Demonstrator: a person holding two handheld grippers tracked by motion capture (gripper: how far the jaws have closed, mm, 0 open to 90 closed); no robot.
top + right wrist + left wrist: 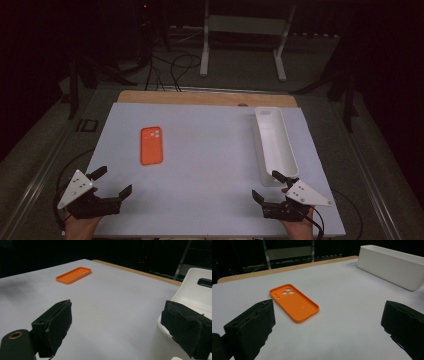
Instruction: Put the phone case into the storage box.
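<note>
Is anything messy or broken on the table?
No, nothing stands out. The orange phone case lies flat with its hollow side up, whole and unbent. The long white bin stands upright at the other side of the table. Nothing is spilled. Both tools, left and right, are open and hold nothing.

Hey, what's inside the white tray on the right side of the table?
The white tray looks empty in the high view: only its bare white floor shows. Its near end sits behind the right gripper, so that corner can't be checked.
</note>
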